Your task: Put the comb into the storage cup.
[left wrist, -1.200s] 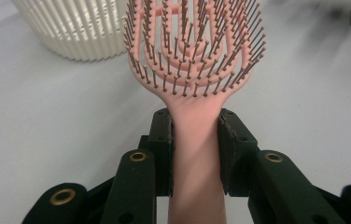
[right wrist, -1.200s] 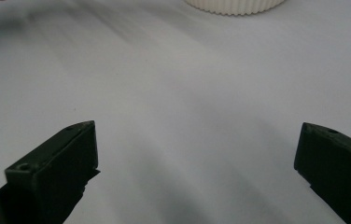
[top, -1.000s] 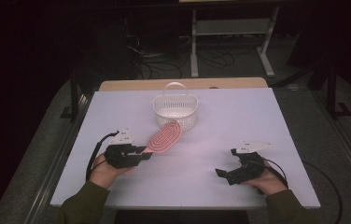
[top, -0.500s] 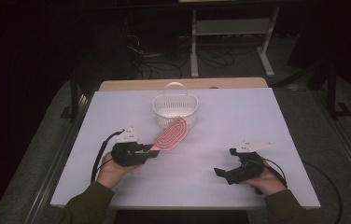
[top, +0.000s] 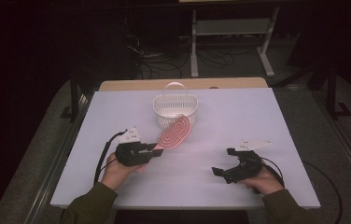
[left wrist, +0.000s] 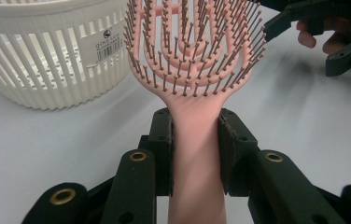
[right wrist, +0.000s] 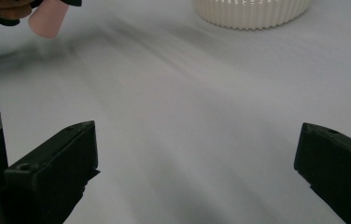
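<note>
My left gripper (top: 151,150) is clamped on the pink hairbrush (top: 175,132); in the left gripper view both pads (left wrist: 163,140) press flat against the sides of the handle, just below where it widens into the head. From that grip the brush runs straight ahead of the jaws and up off the table (top: 276,116), its head raised and leaning toward the basket.

Directly beyond the brush head sits the white basket (top: 170,106), a slatted plastic tub with a hoop handle standing upright over it and a small barcode label (left wrist: 106,44) on its wall. The tip of the brush reaches the basket's near rim in the high view; whether it touches the rim I cannot tell. I see nothing lying inside the basket, though its floor is mostly hidden from me.

The brush itself is a vented paddle type: the pink head is cut through with curved open ribs, each carrying rows of thin dark-tipped bristles (left wrist: 197,51), and they face my left gripper's camera. The handle is plain, smooth and slightly tapered.

Off to the right of the brush, well apart from it, my right gripper (top: 230,164) rests low over bare table with its jaws spread wide and nothing between them.
</note>
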The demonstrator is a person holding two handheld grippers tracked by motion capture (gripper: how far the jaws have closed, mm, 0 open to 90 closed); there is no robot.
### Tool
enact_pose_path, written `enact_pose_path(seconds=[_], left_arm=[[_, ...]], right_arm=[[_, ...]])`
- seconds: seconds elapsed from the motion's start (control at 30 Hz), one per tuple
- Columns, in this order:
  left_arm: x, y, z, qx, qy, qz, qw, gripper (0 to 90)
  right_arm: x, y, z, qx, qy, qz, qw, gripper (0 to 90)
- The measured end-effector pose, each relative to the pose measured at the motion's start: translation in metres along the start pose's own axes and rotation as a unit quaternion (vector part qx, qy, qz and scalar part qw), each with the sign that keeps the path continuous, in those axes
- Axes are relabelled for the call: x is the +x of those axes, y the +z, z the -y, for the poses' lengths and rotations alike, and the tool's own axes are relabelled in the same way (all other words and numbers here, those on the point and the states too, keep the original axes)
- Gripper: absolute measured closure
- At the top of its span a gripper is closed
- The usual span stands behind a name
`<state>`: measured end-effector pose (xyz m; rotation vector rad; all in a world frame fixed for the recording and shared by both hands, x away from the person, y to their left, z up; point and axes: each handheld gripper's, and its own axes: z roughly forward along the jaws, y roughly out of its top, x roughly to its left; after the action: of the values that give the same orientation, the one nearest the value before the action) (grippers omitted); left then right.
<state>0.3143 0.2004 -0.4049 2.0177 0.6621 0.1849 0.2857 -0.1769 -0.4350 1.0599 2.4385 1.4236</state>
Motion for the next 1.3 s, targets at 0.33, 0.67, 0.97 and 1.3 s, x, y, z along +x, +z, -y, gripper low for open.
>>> enact_pose_path(seconds=[0.33, 0.67, 0.97, 1.3], left_arm=[[-0.006, 0.0, 0.004, -0.003, 0.005, -0.001, 1.0, 70.0], [-0.008, 0.0, 0.006, -0.002, 0.009, -0.005, 0.9999, 70.0], [-0.009, 0.0, 0.006, -0.004, 0.009, -0.008, 0.9999, 70.0], [-0.011, 0.001, 0.006, -0.005, 0.01, -0.007, 0.9999, 70.0]], right_arm=[[0.004, -0.003, -0.011, -0.017, 0.001, 0.0, 0.9999, 0.0], [0.004, -0.003, -0.02, -0.018, 0.004, -0.014, 0.9997, 0.0], [0.007, 0.001, -0.034, -0.03, 0.006, -0.019, 0.9993, 0.0], [0.008, 0.001, -0.043, -0.042, 0.018, -0.021, 0.9987, 0.0]])
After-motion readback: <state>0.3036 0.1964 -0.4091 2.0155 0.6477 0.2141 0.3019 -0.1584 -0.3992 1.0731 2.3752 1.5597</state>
